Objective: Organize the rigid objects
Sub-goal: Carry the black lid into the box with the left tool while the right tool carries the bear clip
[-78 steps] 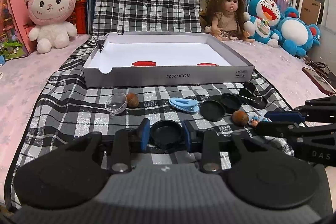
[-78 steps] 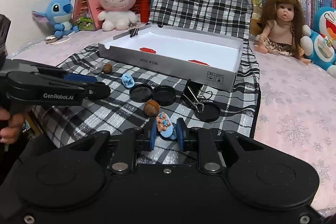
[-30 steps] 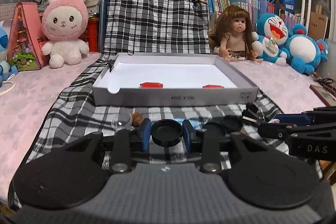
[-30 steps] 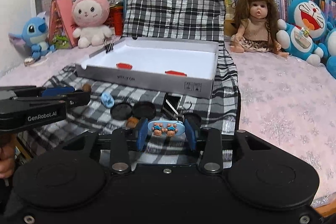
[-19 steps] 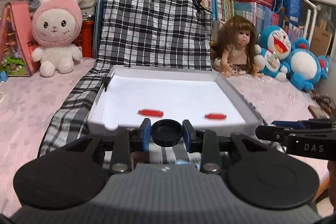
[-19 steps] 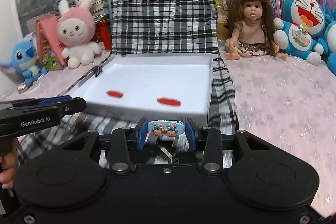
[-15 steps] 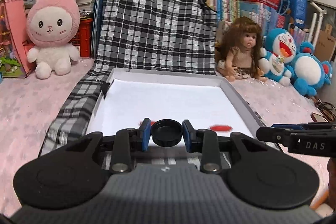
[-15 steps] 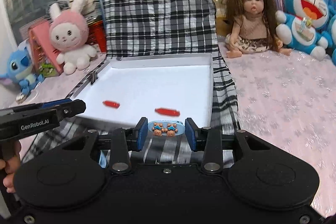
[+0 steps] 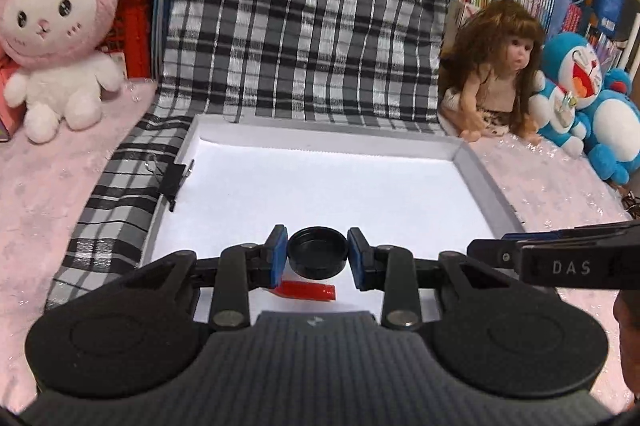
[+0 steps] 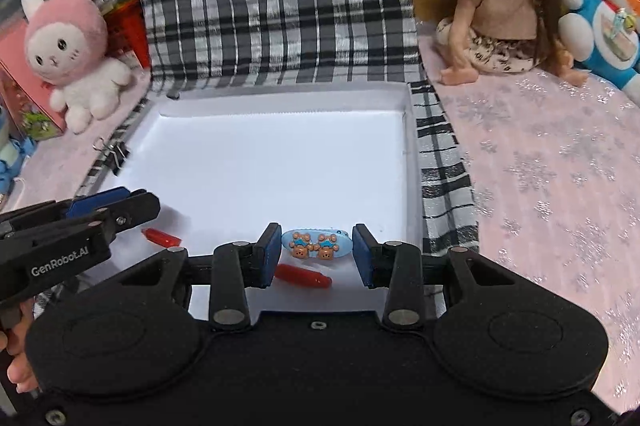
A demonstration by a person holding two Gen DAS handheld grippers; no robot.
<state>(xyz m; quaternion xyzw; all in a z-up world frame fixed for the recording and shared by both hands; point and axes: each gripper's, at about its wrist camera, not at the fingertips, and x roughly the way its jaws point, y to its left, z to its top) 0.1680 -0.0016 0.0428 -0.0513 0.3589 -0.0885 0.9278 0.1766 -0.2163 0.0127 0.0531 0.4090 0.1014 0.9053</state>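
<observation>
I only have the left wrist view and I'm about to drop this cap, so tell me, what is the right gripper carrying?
Observer: The right gripper is shut on a blue hair clip with two bear faces.
Operator: Is it over the box?
Observer: Yes, over the white box, near its front right part.
Operator: What lies under it?
Observer: A red piece on the floor just below the clip, and a second red piece further left.

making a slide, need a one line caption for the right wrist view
Right gripper holds a blue bear hair clip over the white box, left gripper alongside.
</observation>
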